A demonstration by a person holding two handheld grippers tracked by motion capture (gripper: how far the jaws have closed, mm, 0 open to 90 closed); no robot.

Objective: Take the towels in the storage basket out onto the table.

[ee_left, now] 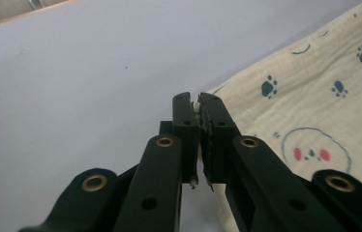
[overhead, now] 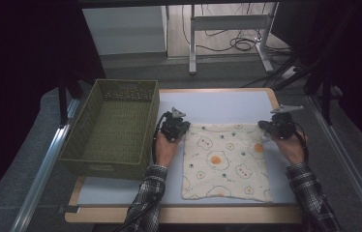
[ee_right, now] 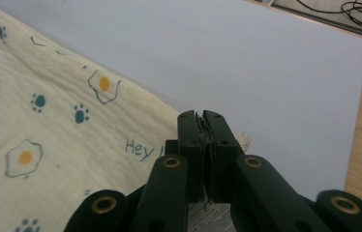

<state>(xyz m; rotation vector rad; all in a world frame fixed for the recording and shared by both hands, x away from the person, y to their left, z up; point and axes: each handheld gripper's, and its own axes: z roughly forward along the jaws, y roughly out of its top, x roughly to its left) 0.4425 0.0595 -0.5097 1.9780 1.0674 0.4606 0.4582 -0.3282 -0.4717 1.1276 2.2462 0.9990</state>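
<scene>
Cloth (overhead: 226, 160) lies flat on the worktop (overhead: 227, 104), right of the green basket (overhead: 113, 125). I've got both far corners pinched: left gripper (ee_left: 198, 104) jaws closed on the left corner, right gripper (ee_right: 203, 118) jaws closed on the right one. Grab looks done; fold or lift is still ahead, approx. at the start. Basket sits near my left hand, otherwise nothing in the way.
</scene>
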